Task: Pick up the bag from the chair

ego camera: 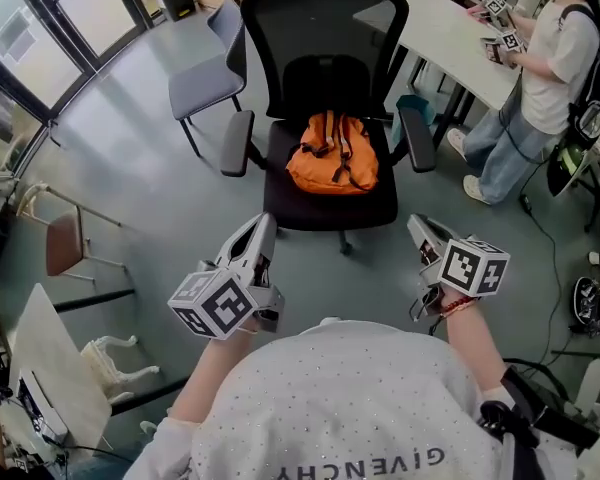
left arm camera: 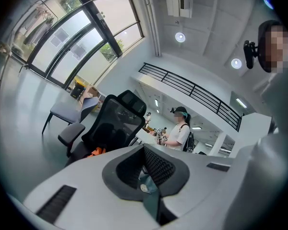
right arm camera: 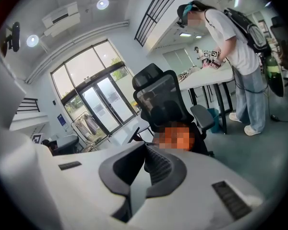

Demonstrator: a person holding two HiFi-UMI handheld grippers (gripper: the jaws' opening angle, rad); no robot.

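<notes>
An orange bag (ego camera: 332, 155) with dark straps lies on the seat of a black mesh office chair (ego camera: 236, 143) straight ahead. Both grippers hover in front of the chair, short of the seat and apart from the bag. My left gripper (ego camera: 265, 224) points at the seat's front left corner, and its jaws are shut with nothing held. My right gripper (ego camera: 418, 225) is level with the front right corner, also shut and holding nothing. Past the left gripper (left arm camera: 145, 160), a sliver of the bag (left arm camera: 97, 151) shows on the chair (left arm camera: 113, 123). Over the right gripper (right arm camera: 146, 158), the bag (right arm camera: 176, 137) sits on the chair (right arm camera: 158, 97).
A person (ego camera: 550, 78) stands at a white table (ego camera: 450, 38) to the chair's right. A grey chair (ego camera: 205, 78) stands behind at left, a brown chair (ego camera: 65, 243) and a white desk (ego camera: 50, 368) at my left. Glass doors line the far left wall.
</notes>
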